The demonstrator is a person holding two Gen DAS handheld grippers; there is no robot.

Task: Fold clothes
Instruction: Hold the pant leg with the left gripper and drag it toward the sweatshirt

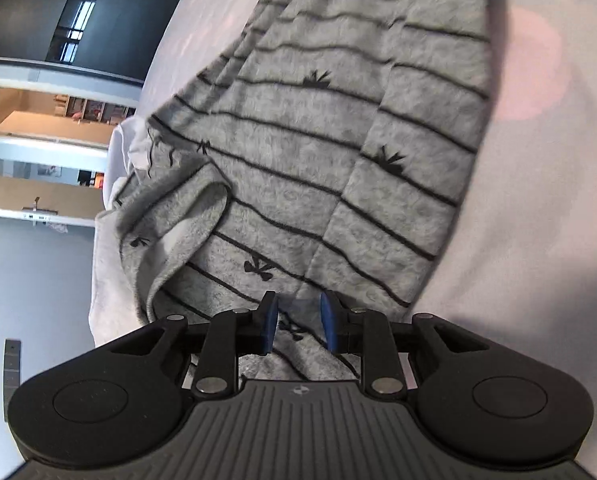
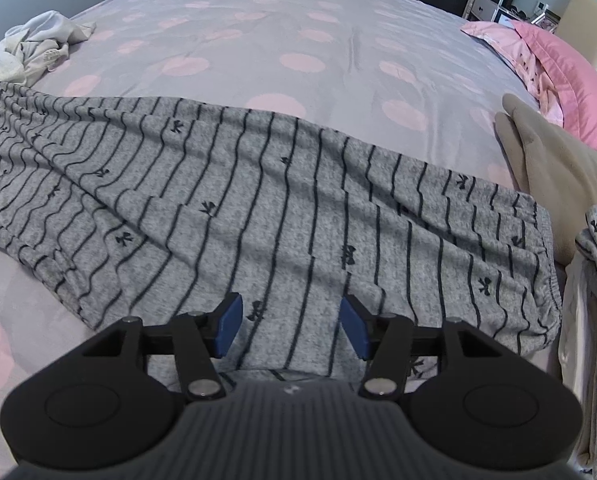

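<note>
Beneath both grippers, grey striped knit pyjama trousers run crosswise; right gripper, spread and empty, hovers mid-length, left gripper, slightly parted, near one end

Soft even daylight; fisheye-bent edges; slight blur

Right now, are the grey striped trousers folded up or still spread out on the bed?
Mostly spread out. The grey striped trousers lie lengthwise across the bed cover, one leg laid over the other, with no crosswise fold yet; one end is bunched.
</note>
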